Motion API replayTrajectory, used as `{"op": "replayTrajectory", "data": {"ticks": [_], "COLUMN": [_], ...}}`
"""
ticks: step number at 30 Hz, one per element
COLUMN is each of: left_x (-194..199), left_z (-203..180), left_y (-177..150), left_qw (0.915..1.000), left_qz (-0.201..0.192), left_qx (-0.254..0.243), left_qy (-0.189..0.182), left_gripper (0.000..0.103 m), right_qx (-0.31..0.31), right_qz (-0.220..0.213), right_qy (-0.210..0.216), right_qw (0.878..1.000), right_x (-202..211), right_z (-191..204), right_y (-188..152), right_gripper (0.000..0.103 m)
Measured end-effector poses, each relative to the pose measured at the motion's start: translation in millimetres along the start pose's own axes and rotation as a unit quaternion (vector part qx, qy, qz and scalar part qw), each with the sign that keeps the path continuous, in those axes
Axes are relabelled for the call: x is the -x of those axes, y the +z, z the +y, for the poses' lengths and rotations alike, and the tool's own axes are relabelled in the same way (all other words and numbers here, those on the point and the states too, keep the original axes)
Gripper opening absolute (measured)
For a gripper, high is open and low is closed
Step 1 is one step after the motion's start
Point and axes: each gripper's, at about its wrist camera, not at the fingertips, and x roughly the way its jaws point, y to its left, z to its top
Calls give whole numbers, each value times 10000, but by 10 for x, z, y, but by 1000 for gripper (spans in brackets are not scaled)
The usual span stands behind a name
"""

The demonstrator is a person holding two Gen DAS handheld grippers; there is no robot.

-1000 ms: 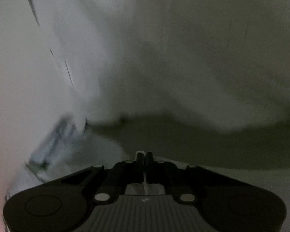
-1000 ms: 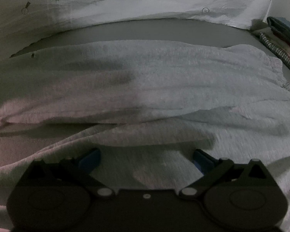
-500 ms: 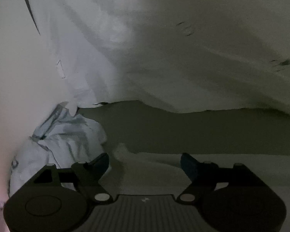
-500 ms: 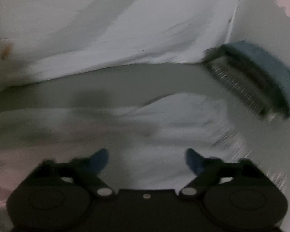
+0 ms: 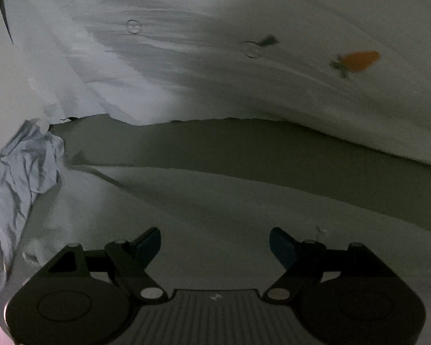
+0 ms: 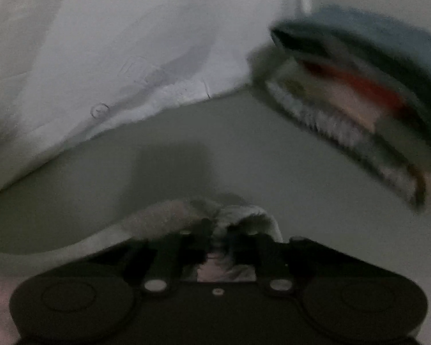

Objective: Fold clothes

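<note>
A light grey garment [image 5: 204, 201] lies spread on the bed in the left wrist view. My left gripper [image 5: 214, 243] is open and empty just above it, blue fingertips [image 5: 281, 247] apart. In the right wrist view my right gripper [image 6: 217, 230] is shut on a bunched edge of the grey garment [image 6: 169, 215], which drapes off to the left. The view is blurred.
A white quilt with carrot prints [image 5: 244, 72] is heaped at the back, also in the right wrist view [image 6: 115, 57]. A crumpled pale blue-grey cloth [image 5: 26, 172] lies at the left. A stack of folded clothes [image 6: 373, 95] sits at the right.
My left gripper was shut a second ago and has opened, letting go of the garment. My right gripper was open and has closed on the garment's edge while swinging right.
</note>
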Motion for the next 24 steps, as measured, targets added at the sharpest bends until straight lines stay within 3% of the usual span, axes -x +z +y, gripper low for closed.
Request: {"op": "replayTrajectory", "data": {"ticks": [5, 8, 11, 13, 18, 21, 24], "left_x": [140, 271, 376, 459, 626, 727, 797], "left_z": [-271, -347, -337, -323, -229, -137, -60], "left_y": [-161, -259, -353, -428, -647, -853, -1064], "left_qw": [9997, 9993, 9994, 9995, 9996, 9988, 9967], "left_qz": [66, 100, 165, 177, 254, 427, 687], "left_qx": [-168, -274, -256, -231, -79, 143, 301], "left_qy": [141, 220, 144, 109, -30, -191, -308], "left_gripper": [84, 84, 84, 84, 84, 87, 87], "right_qx": [302, 396, 255, 74, -651, -1247, -1343], "right_qz": [58, 108, 237, 96, -122, 102, 432], "right_qy": [-168, -99, 68, -42, -448, -823, -1010], "right_qw": [9994, 9991, 9994, 9999, 9968, 9887, 9848], "right_x": [-425, -457, -327, -67, 900, 1431, 1776], "right_z": [-221, -207, -271, -378, -855, -1112, -1144], "right_y": [269, 335, 354, 296, -215, -693, -1189], "right_gripper": [11, 12, 29, 60, 68, 72, 72]}}
